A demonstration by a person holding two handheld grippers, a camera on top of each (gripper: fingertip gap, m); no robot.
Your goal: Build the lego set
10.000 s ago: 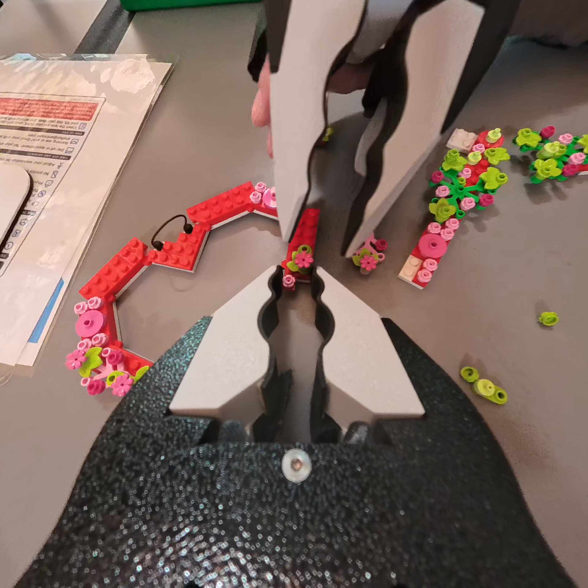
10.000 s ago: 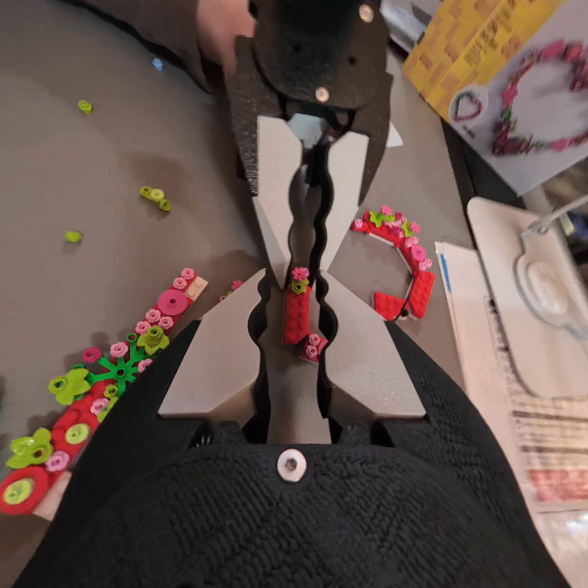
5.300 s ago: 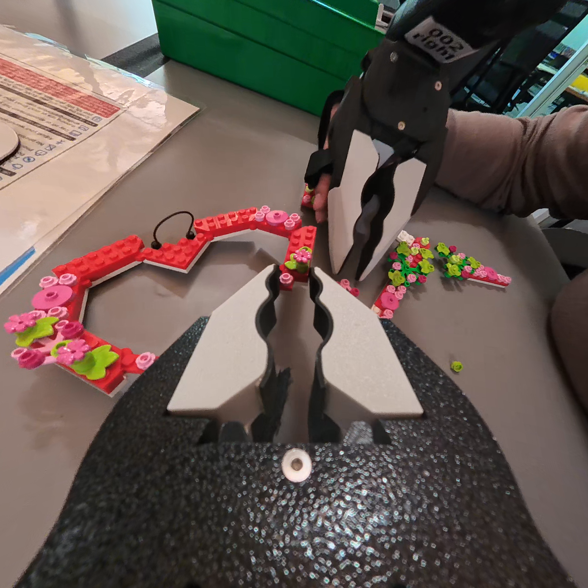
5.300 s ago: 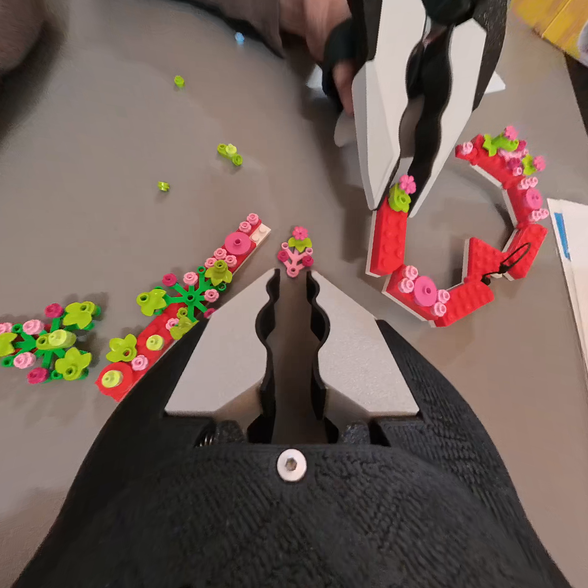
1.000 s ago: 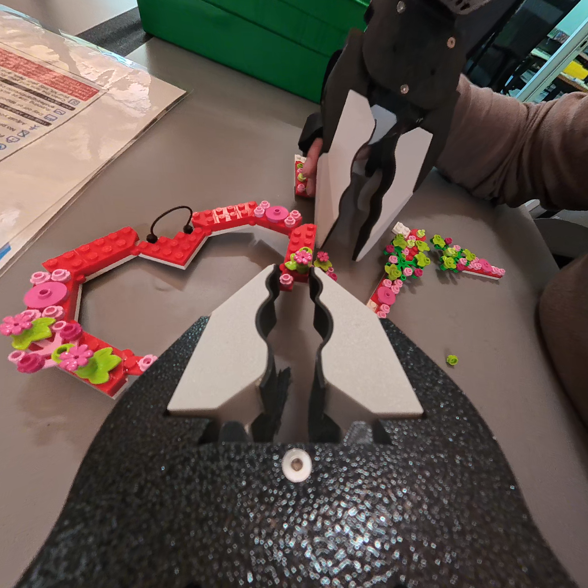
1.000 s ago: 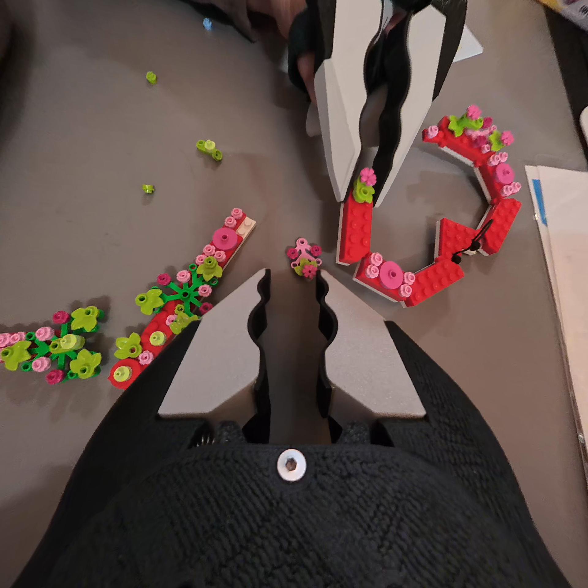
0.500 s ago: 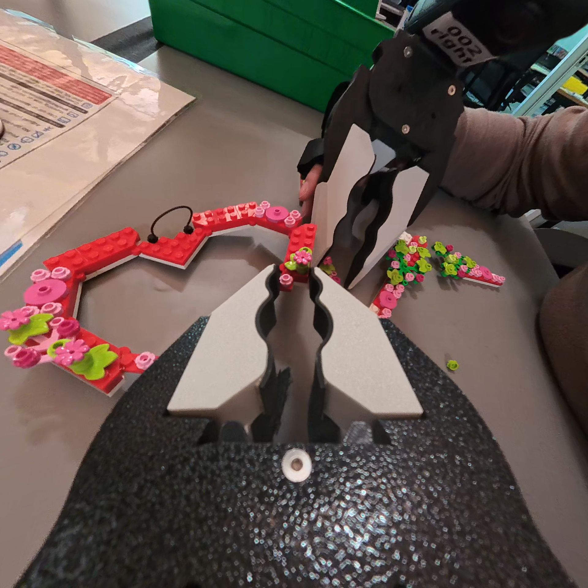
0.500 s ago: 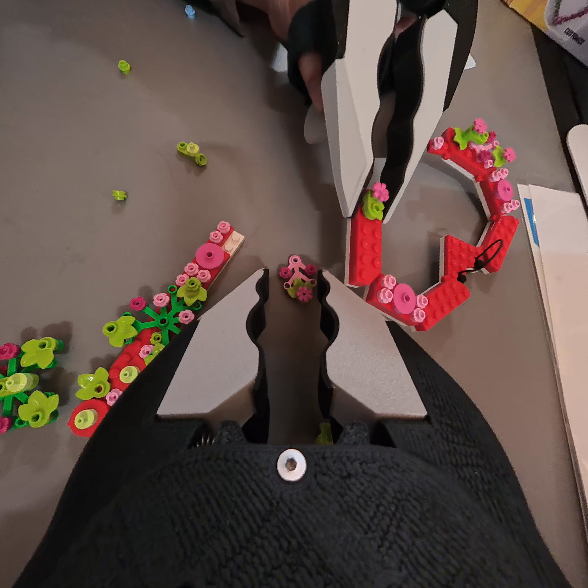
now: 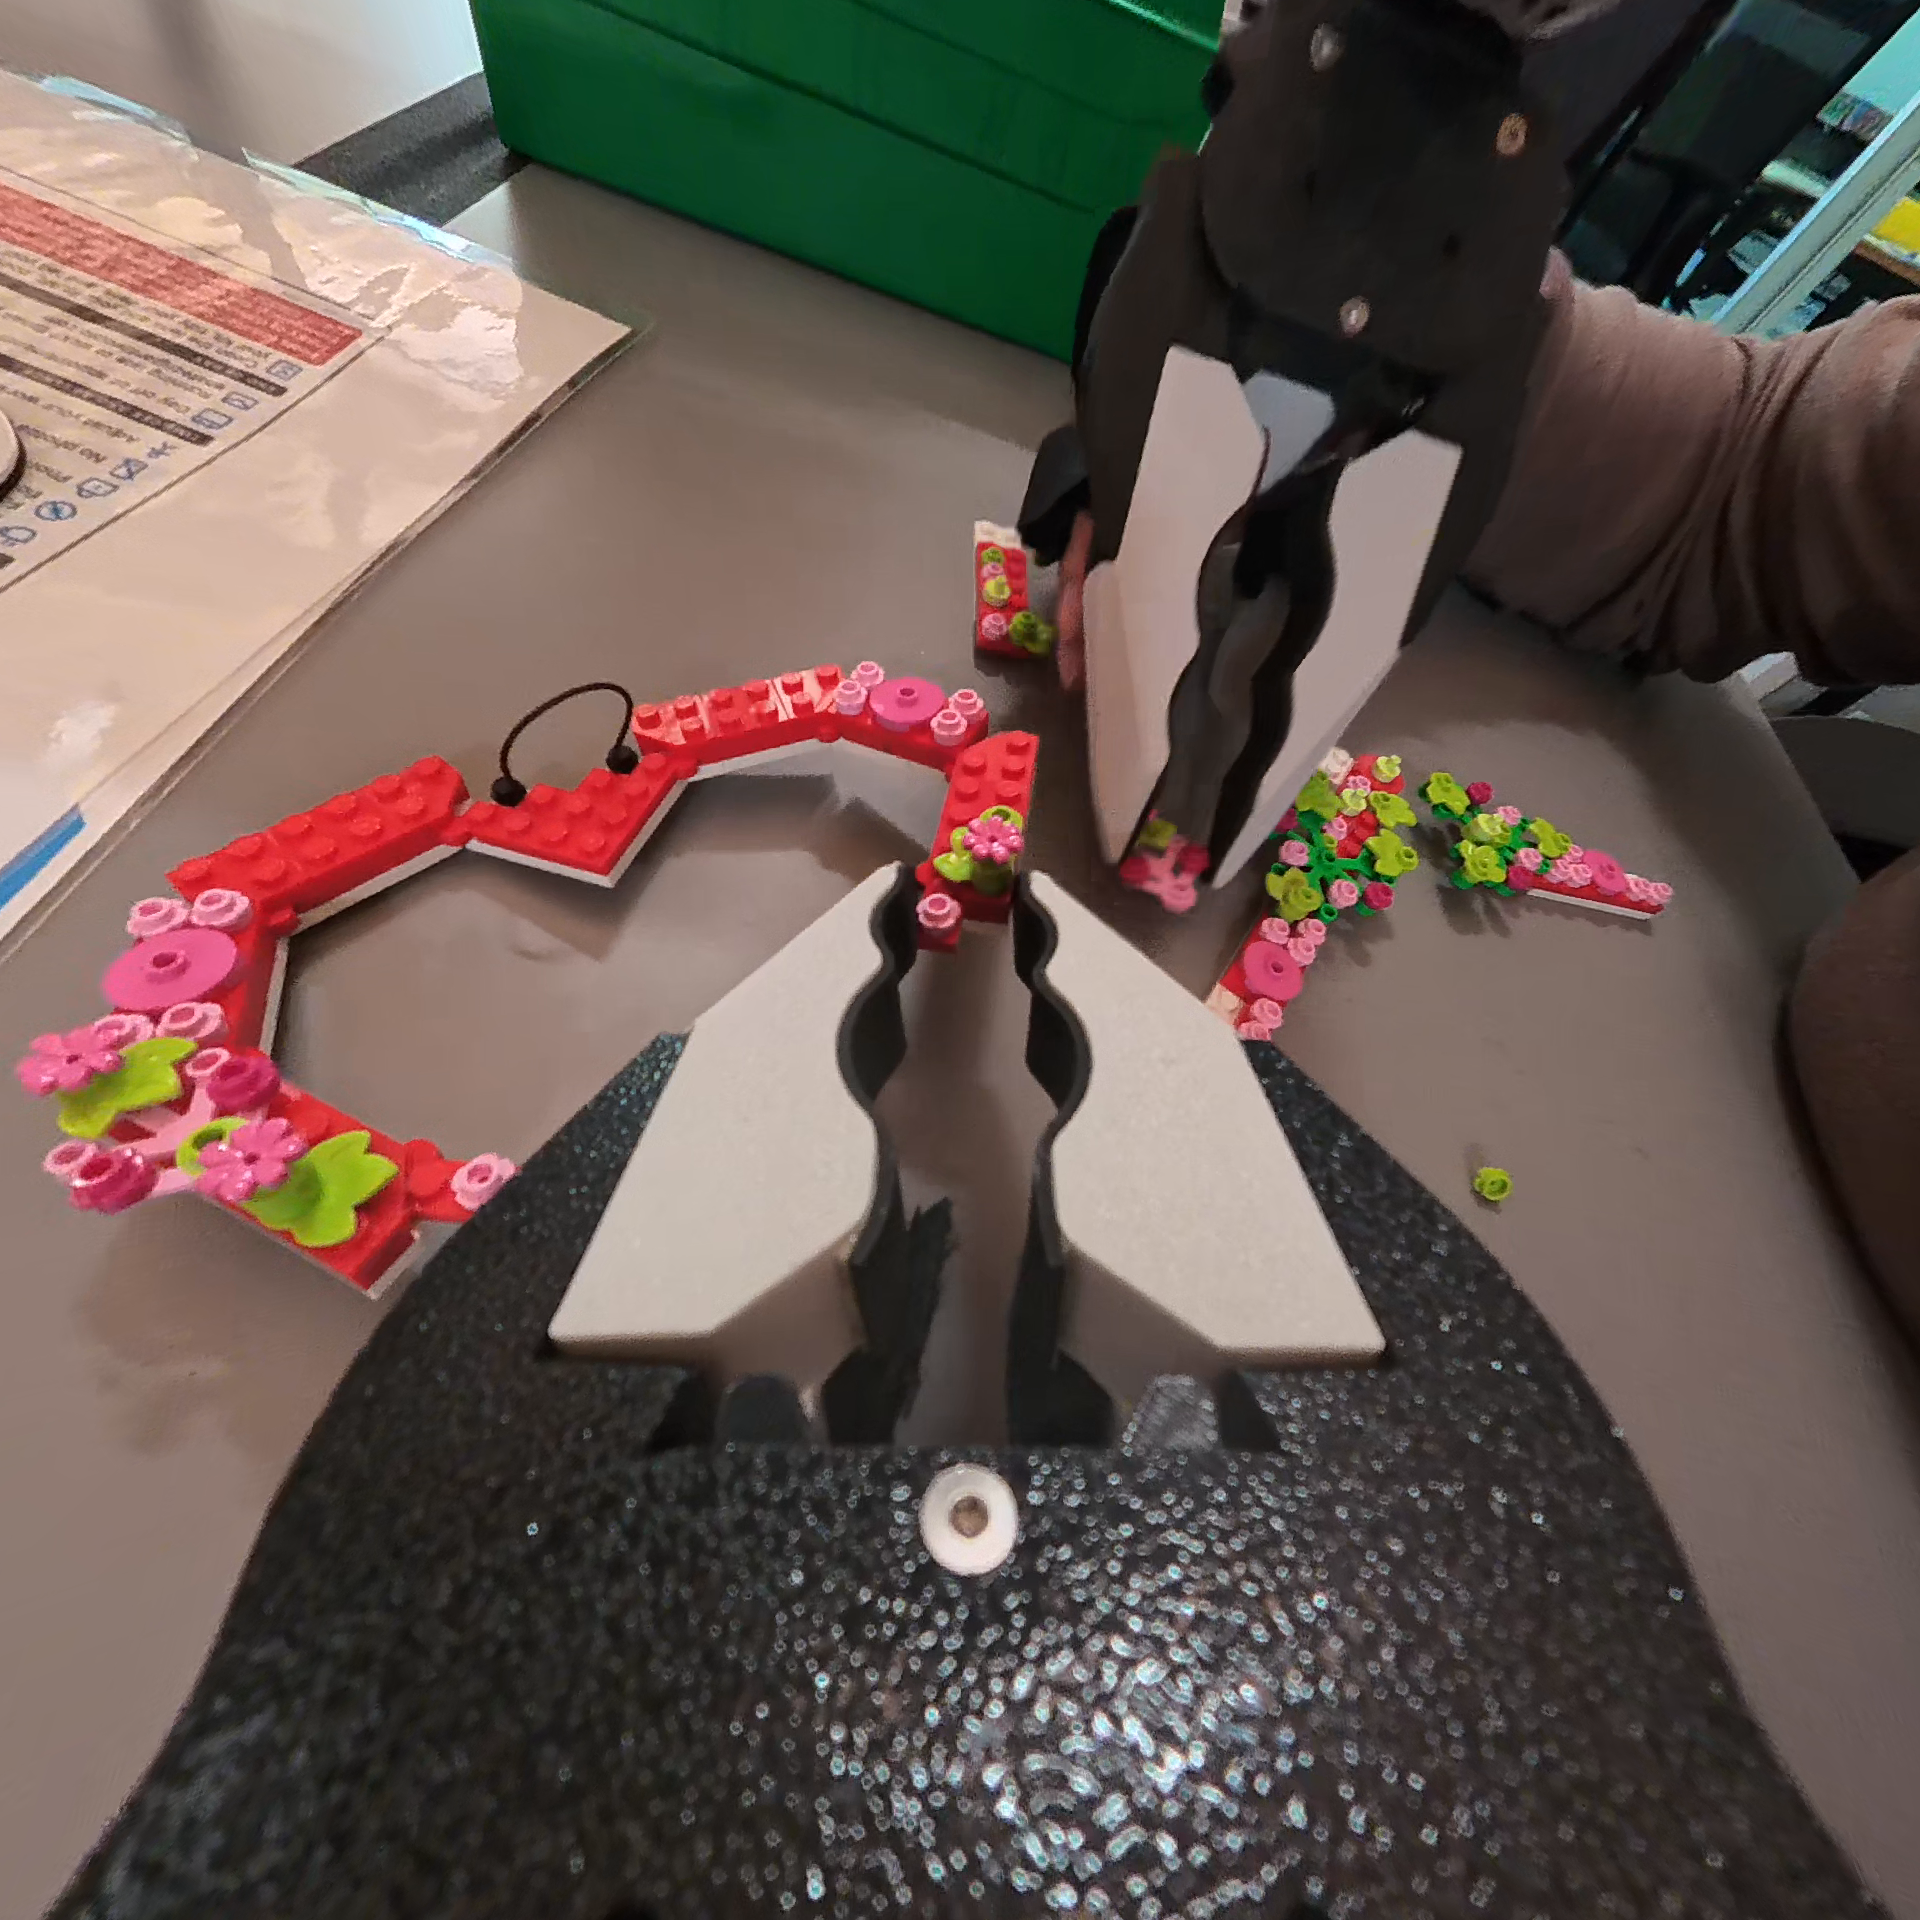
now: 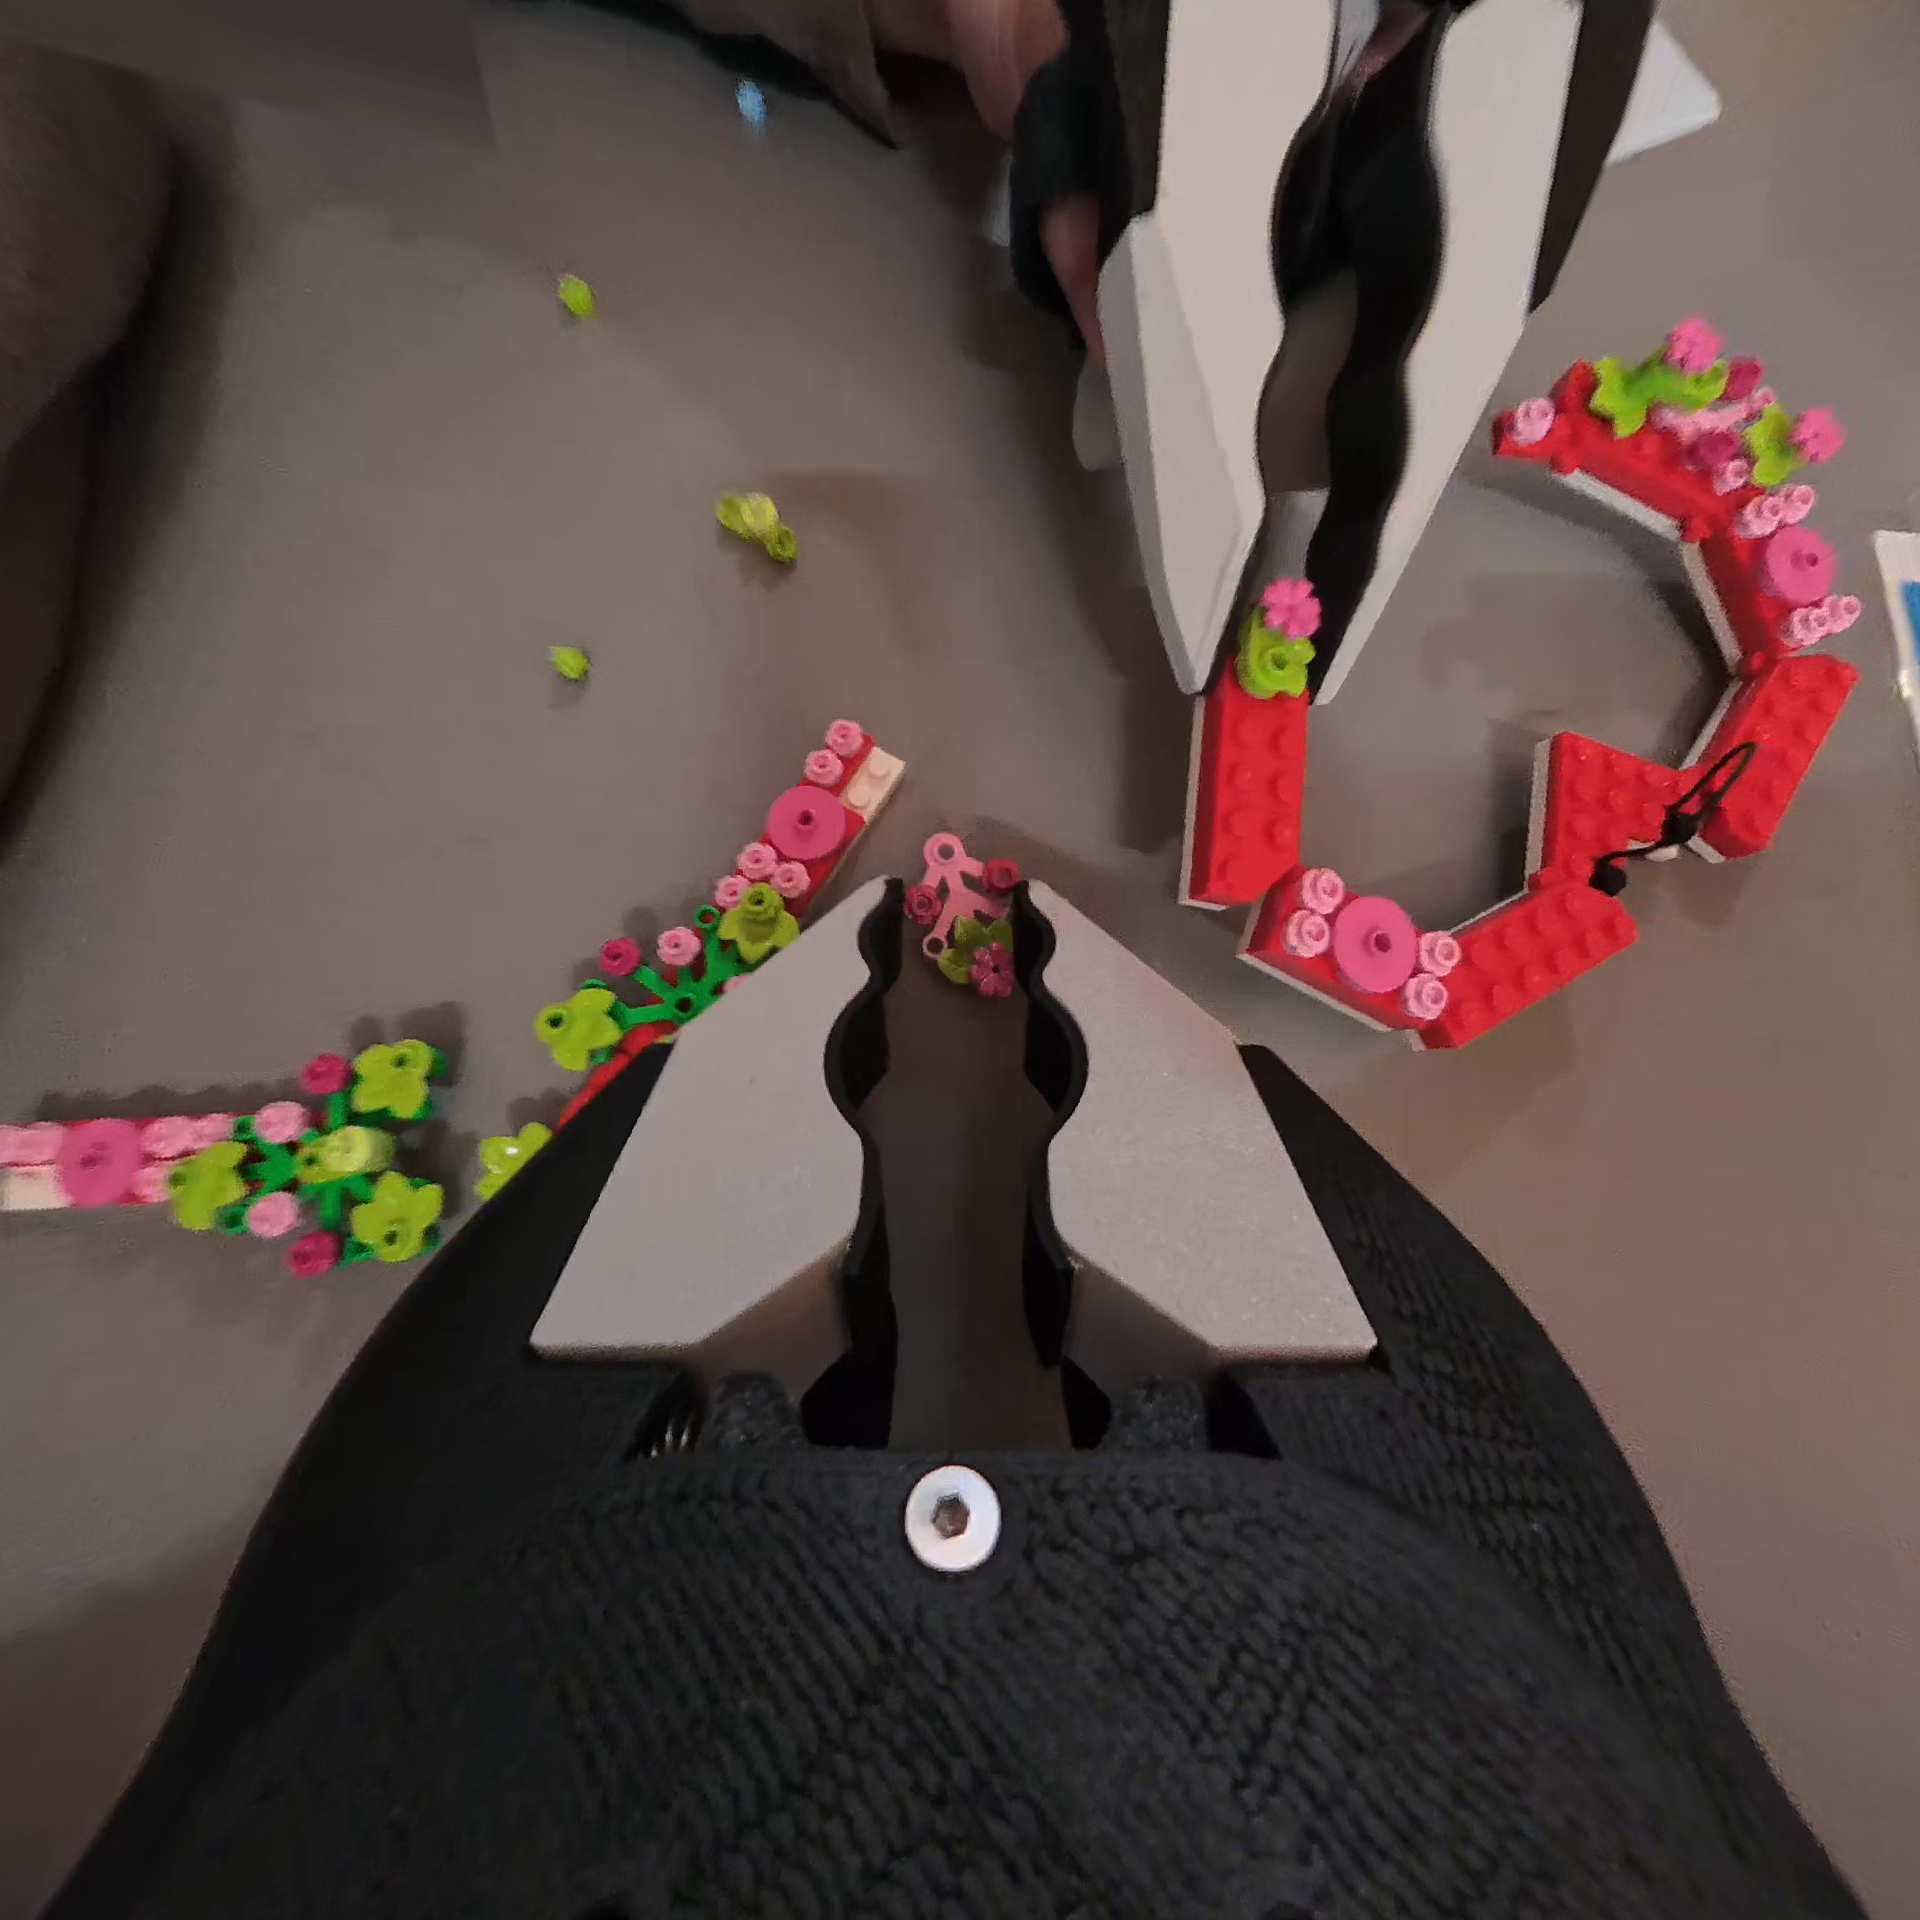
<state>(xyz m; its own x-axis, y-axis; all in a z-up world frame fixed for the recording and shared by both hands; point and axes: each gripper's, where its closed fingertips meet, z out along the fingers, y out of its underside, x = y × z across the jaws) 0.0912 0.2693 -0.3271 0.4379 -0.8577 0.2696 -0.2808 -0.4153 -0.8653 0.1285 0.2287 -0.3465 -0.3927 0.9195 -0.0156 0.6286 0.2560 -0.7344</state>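
The red frame point(image 9: 561, 821), a half-built chain of red plates with a black loop point(image 9: 566, 727), lies on the grey table point(image 9: 727, 540). The left gripper point(image 9: 961, 883) is clamped on the frame's free end, beside a pink flower and green leaf. The right gripper point(image 10: 956, 894) straddles a small pink flower sprig point(image 10: 966, 925) on the table; its jaws stand close on either side, and whether they already pinch it I cannot tell. Judged from this, the build is roughly half done: 1 side of the frame is joined and partly decorated. Still loose are 2 decorated strips point(image 10: 800, 842) point(image 10: 208, 1158), a short red piece point(image 9: 1003, 603) and a few green studs point(image 10: 758, 525)
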